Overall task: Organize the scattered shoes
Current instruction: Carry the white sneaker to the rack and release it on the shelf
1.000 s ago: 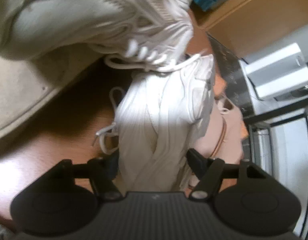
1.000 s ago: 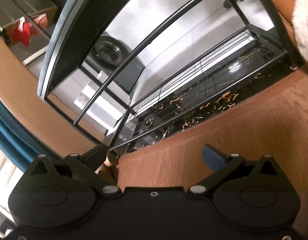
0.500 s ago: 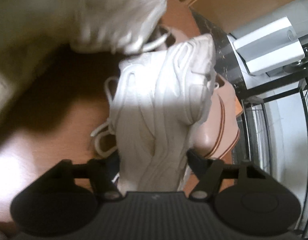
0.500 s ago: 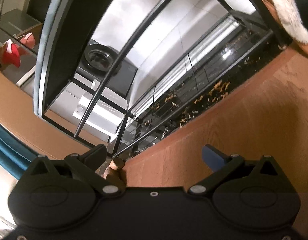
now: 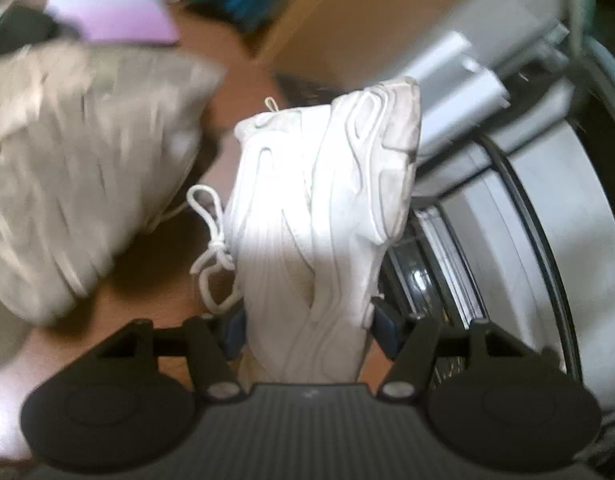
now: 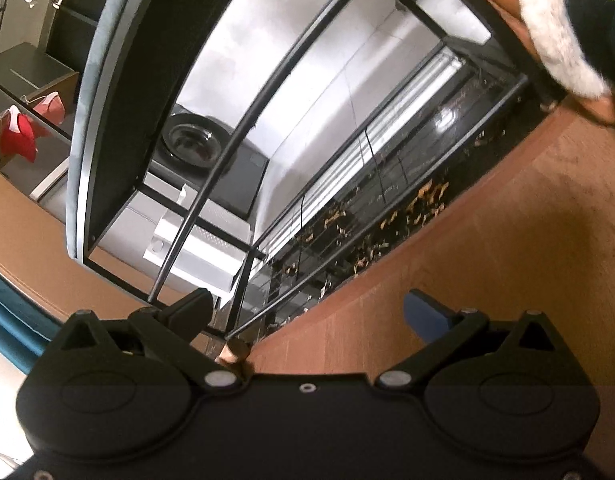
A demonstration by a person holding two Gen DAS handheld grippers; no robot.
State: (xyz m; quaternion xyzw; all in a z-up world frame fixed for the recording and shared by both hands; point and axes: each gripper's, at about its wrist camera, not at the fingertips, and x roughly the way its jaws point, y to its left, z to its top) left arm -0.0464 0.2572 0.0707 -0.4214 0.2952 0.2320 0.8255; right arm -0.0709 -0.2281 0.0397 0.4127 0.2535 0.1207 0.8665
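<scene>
In the left wrist view my left gripper (image 5: 305, 330) is shut on a white sneaker (image 5: 319, 216), pads pressed on both sides near its heel. The sneaker hangs off the floor on its side, sole to the right, laces (image 5: 211, 248) dangling at left. A second, greyish-white sneaker (image 5: 79, 168) lies blurred at the left on the wood floor. In the right wrist view my right gripper (image 6: 307, 308) stands open over bare wood floor (image 6: 487, 264) with nothing between its fingers. A brown slipper with a white fur cuff (image 6: 563, 28) sits at the upper right.
A black metal shoe rack (image 6: 267, 92) stands on a dark marble strip (image 6: 387, 216), also seen as rack bars (image 5: 523, 216) right of the held sneaker. A white box (image 6: 199, 248) and a dark round appliance (image 6: 195, 148) lie behind. A lilac object (image 5: 115, 20) sits far left.
My left gripper has lifted the white sneaker off the floor and swung toward the rack; the pink shoe beneath has dropped out of view. The right view has rolled slightly.
</scene>
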